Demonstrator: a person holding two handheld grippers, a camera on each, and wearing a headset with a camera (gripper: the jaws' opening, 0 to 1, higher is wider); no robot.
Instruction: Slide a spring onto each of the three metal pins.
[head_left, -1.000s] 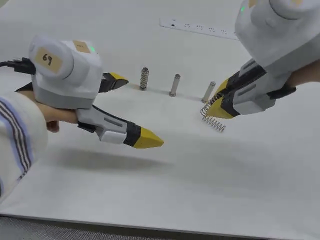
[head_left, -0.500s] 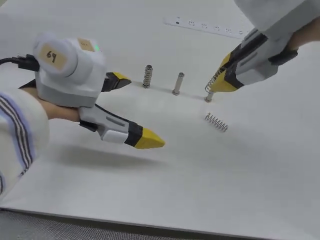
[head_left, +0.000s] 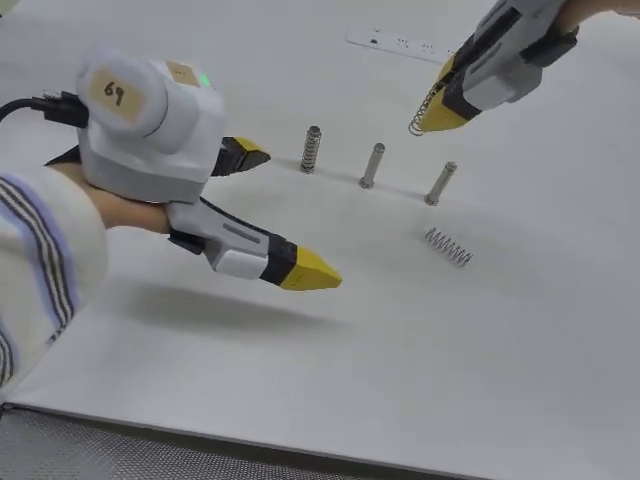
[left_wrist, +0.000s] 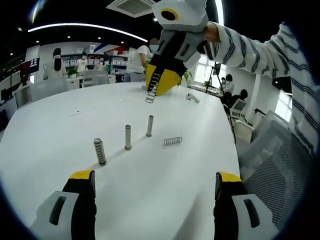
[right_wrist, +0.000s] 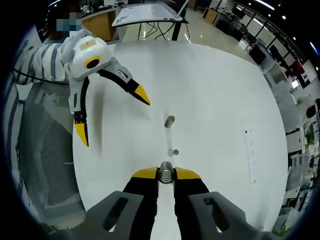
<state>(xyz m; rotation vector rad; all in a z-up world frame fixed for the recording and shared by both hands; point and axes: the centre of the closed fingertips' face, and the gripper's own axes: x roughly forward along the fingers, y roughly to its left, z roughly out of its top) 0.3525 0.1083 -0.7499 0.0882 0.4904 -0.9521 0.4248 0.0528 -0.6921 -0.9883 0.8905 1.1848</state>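
Right claw (head_left: 428, 125) is nipped shut on a spring (head_left: 424, 104). In the head view I see it at 1 o'clock, lifted clear of the table (head_left: 400, 350), with the coil poking out past the yellow tips. Its own camera shows the coil end-on, squeezed between the two tips.

Left claw (head_left: 290, 213) hovers at 9 o'clock with its jaws spread wide and nothing between them.

Three pins stand upright in a row running from 10 o'clock to 4 o'clock across the middle of the table. The sprung pin (head_left: 311, 148) at the 10 o'clock end already wears a coil. The middle pin (head_left: 372, 165) and the end pin (head_left: 441, 183) are bare. The held spring sits at about 12 o'clock from the end pin and is apart from it.

One loose spring (head_left: 447, 247) lies flat on the table at 6 o'clock from the end pin, near it but not touching. At 12 o'clock, along the far edge, lies a white power strip (head_left: 400, 43).
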